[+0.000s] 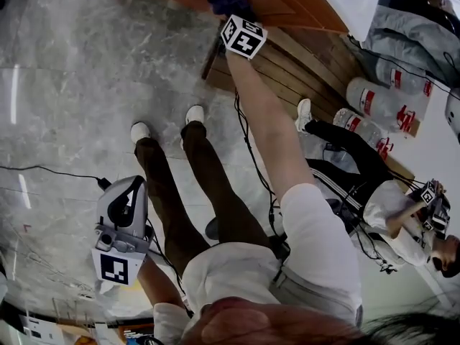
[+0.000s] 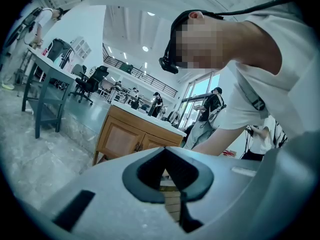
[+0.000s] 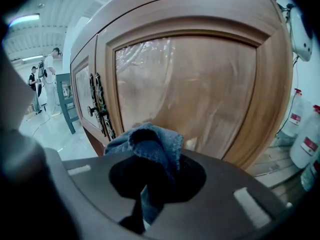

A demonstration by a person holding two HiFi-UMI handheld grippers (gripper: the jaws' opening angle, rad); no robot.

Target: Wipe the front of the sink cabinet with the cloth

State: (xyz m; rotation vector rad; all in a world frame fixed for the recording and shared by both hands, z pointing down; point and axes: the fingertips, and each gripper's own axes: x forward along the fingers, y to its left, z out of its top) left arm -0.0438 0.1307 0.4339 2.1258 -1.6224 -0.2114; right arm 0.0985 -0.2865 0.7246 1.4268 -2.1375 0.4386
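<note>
I hold the cloth (image 3: pixel 150 144) pinched in my right gripper (image 3: pixel 146 186) close to the cabinet door (image 3: pixel 200 84), wiping probably mostly left to do; left gripper (image 2: pixel 172 196) pressed together, empty.

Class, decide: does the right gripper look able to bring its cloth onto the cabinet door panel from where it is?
Probably yes. The right gripper holds the blue cloth close in front of the door panel, with nothing visible between them.

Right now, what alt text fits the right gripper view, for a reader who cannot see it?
The right gripper is shut on a bunched blue cloth, held close before a wooden cabinet door whose panel is covered in clear film. Dark metal handles sit at the door's left edge.
</note>
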